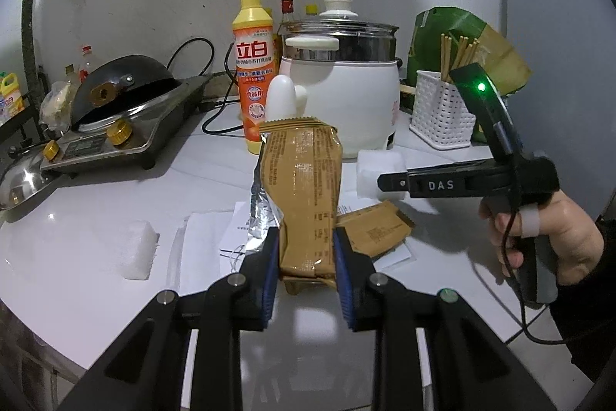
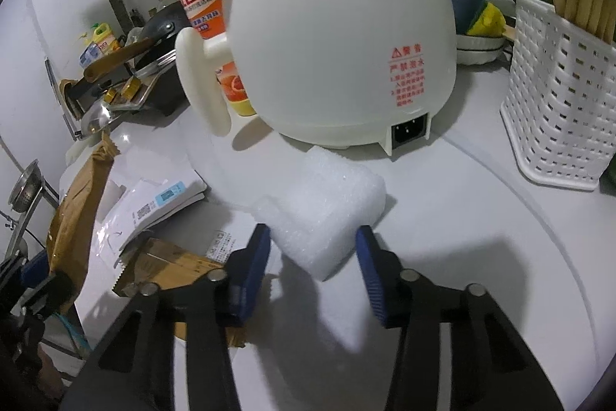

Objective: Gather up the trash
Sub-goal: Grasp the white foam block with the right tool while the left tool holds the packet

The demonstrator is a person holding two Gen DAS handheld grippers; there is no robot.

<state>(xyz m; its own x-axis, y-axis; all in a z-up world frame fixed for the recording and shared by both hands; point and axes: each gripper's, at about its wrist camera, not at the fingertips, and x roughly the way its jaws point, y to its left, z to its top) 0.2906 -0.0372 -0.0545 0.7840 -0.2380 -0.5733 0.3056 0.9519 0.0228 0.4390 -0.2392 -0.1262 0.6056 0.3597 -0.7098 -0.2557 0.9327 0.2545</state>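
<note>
The left gripper (image 1: 306, 270) is clamped on a brown wrapper (image 1: 304, 195), lifted off the counter (image 1: 96, 203): light, crinkly, slippery. The right gripper (image 2: 312, 272) straddles a foam block (image 2: 327, 210) mid-counter; whether its pads press is unclear. Soft; squeeze its sides.

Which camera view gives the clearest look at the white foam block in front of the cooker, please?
The right wrist view: the white foam block fills the centre, its near end between the right gripper fingers. In the left wrist view the block is small, partly hidden behind that gripper.
</note>
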